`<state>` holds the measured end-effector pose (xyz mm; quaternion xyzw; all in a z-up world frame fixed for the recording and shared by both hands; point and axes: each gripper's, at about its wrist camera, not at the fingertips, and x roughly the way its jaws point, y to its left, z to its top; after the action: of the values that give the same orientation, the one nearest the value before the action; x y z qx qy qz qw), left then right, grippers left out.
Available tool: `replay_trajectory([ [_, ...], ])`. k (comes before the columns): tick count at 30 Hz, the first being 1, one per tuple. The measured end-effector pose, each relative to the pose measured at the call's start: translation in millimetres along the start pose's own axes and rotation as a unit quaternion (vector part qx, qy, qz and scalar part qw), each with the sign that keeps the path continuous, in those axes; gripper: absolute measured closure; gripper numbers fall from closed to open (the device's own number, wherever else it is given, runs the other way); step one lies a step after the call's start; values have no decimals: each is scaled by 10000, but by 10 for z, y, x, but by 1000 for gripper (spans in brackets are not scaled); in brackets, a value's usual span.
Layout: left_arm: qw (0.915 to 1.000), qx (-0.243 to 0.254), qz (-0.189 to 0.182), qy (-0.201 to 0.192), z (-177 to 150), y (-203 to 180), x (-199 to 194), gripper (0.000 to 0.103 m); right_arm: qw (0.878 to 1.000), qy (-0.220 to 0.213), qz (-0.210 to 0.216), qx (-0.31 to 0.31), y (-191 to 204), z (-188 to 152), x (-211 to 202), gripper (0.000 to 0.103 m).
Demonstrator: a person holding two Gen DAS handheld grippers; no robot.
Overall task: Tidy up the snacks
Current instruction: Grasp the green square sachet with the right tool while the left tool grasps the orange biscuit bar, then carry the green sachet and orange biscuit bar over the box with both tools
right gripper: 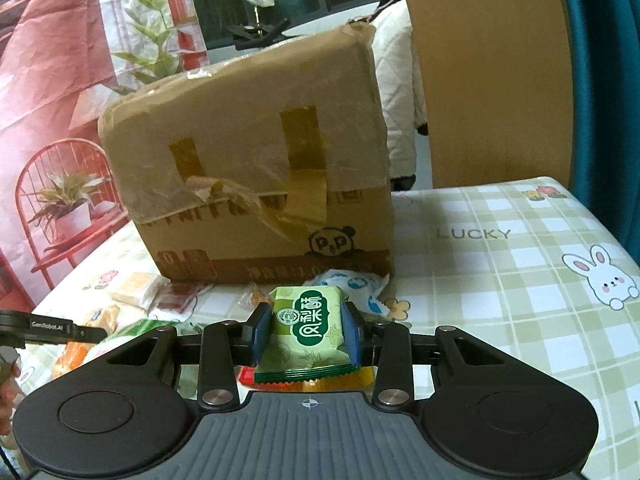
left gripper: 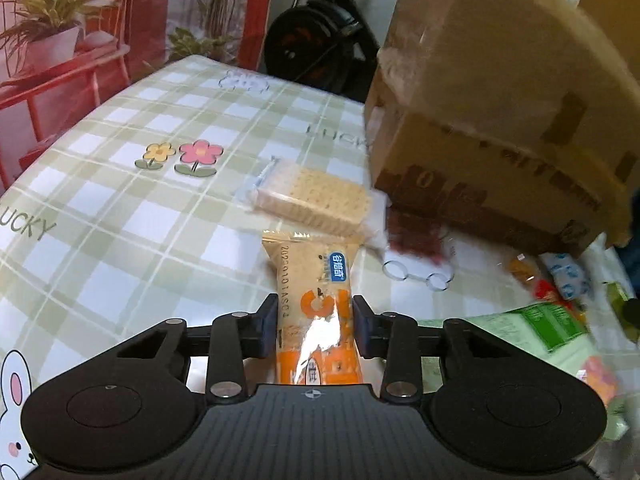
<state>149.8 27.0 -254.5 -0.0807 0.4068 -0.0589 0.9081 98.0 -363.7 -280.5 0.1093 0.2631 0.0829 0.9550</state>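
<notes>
Two grippers, each clamped on a snack over the checked counter [right gripper: 500, 280].
The left gripper [left gripper: 315, 326] pinches an orange packet [left gripper: 316, 308], its lower end hidden behind the gripper body; the right gripper [right gripper: 307, 334] squeezes a green packet [right gripper: 306, 332] before a taped box [right gripper: 248, 168]. Snacks beside the box blur beyond reading.

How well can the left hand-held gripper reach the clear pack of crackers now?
Probably not yet. The left hand-held gripper is already shut on an orange snack packet. The cracker pack lies just ahead on the tablecloth with nothing between, but the jaws are occupied.
</notes>
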Motion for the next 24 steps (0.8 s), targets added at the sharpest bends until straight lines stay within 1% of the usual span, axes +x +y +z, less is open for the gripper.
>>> replay_trajectory([
  [3, 9996, 118, -30, -265, 85, -31, -185, 65, 9999, -155, 40, -21, 16, 92, -66, 68],
  [7, 9969, 242, -248, -711, 342, -88, -503, 65, 9987, -495, 111, -86, 58, 321, -182, 68],
  [10, 9922, 409, -414, -1102, 579, -186, -726, 65, 9966, -790, 164, -175, 102, 539, -263, 68],
  [13, 9857, 616, -612, -1444, 825, -314, -913, 65, 9935, -1073, 214, -318, 144, 802, -319, 68],
  [16, 9794, 850, -762, -1664, 1061, -488, -995, 65, 9900, -1322, 266, -420, 172, 1098, -350, 68],
  [19, 9740, 1018, -956, -1781, 1309, -706, -960, 65, 9873, -1495, 443, -318, 153, 1416, -316, 68],
  [22, 9682, 1189, -1118, -1898, 1568, -946, -890, 65, 9856, -1550, 473, -492, 206, 1698, -170, 68],
  [24, 9654, 1318, -1172, -1923, 1708, -1102, -787, 65, 9860, -1482, 493, -579, 255, 1862, -6, 68],
])
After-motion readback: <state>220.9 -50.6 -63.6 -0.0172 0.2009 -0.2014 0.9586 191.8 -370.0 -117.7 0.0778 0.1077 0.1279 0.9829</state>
